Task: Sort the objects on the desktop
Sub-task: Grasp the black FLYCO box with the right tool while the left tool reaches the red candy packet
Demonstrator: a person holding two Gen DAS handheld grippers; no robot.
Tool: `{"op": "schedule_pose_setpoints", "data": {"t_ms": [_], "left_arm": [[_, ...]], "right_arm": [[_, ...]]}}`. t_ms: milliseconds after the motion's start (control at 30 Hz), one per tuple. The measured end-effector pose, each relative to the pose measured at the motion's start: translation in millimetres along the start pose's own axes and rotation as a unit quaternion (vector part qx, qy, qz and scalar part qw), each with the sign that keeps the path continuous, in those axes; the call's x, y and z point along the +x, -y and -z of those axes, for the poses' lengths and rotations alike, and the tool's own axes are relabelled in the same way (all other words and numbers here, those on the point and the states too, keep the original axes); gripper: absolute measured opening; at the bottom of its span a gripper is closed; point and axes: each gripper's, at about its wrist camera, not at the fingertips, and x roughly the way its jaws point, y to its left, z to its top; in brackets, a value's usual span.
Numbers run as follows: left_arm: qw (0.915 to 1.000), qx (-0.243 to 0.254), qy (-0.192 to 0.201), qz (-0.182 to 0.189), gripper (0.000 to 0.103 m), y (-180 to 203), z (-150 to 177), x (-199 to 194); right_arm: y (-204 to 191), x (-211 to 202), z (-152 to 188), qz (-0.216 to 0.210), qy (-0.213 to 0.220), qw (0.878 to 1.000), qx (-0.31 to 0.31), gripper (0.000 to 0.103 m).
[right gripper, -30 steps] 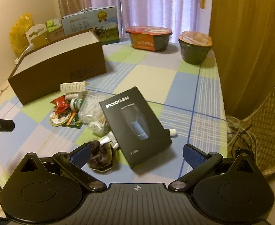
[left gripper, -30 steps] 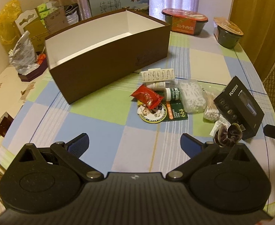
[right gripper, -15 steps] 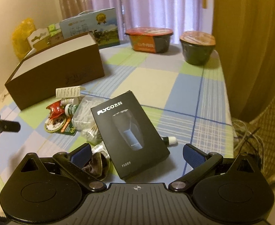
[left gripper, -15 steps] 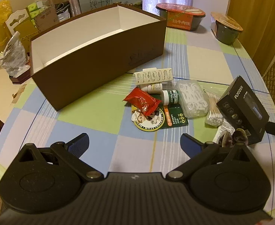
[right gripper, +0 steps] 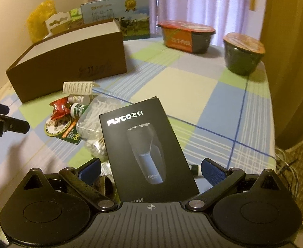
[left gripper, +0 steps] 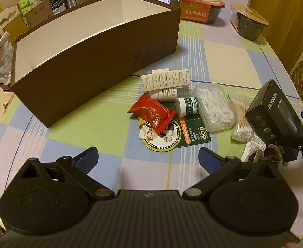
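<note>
We hold 2 grippers over a checked tablecloth. Left gripper: fingers spread wide, nothing between them, hanging above bare cloth just short of the clutter. Right gripper: fingers also wide apart, w/ the black FLYCO shaver box lying between them; we can't tell if either pad touches it.

The brown box stands open, white inside, at the left-rear of the table; no items visible inside from the left view. In front of it sits the pile: white comb-like holder nearest the box, 2 small bottles below it (1 white, 1 green-labelled), a red snack packet resting on a round Mentholatum card, a clear bag of floss picks, then cotton swabs just beside the shaver box.

2 instant-food bowls, 1 red & 1 dark green, stand at the far edge, well apart from the pile.
</note>
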Motion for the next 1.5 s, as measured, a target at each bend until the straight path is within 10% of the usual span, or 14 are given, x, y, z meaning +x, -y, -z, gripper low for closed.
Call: {"op": "schedule_pose_setpoints", "data": {"t_ms": [533, 933, 1500], "left_arm": [[0.9999, 0.003, -0.011, 0.002, 0.099, -1, -11, 22], [1.0000, 0.008, 0.005, 0.001, 0.091, -5, -28, 42], [0.9984, -0.044, -0.036, 0.003, 0.053, -17, -64, 98]], "right_arm": [[-12, 20, -6, -0.002, 0.005, 0.998, -0.070, 0.080], [20, -5, -13, 0.052, 0.018, 0.996, 0.072, 0.077], [36, -32, 8, 0.098, -0.003, 0.987, 0.129, 0.077]]}}
